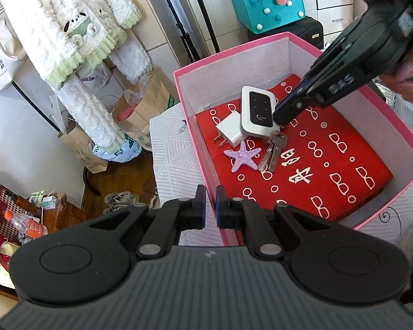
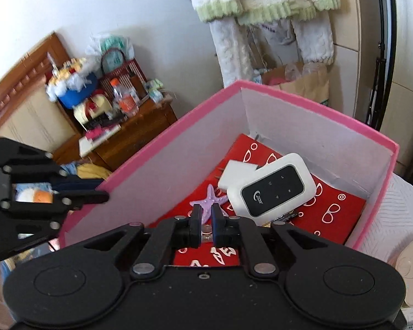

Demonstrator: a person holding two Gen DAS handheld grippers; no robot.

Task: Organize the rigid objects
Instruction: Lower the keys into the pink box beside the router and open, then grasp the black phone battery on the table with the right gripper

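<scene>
Closest to my left camera, the left gripper (image 1: 210,206) has its jaws all but shut, nothing between the blue-edged pads, hovering just over the near pink rim of the box (image 1: 327,44). That box is cardboard, pink outside and plain white inside, and it sits on a white cloth with grey hatching (image 1: 169,162). A glossy red sheet with white glasses outlines (image 1: 330,170) lines the box floor.

Toward the far left corner of the box I see four hard things clustered: a white pocket router with a black glossy face (image 1: 257,114), a white square plug adapter (image 1: 230,132) touching its left side, a lilac starfish (image 1: 241,155) with a bumpy surface just nearer me, and a metal bunch of keys (image 1: 272,151) partly tucked under the router's near end.

My right gripper (image 2: 206,221) is inside the box, jaws parted by a narrow gap and holding nothing; its tip sits against the router's right edge in the left view.

Beyond the box: fluffy white and pale green garments (image 1: 77,35) hang on a rack, brown paper bags (image 1: 143,107) stand on the wooden floor, and a teal felt bag (image 1: 267,5) rests on dark luggage.
</scene>
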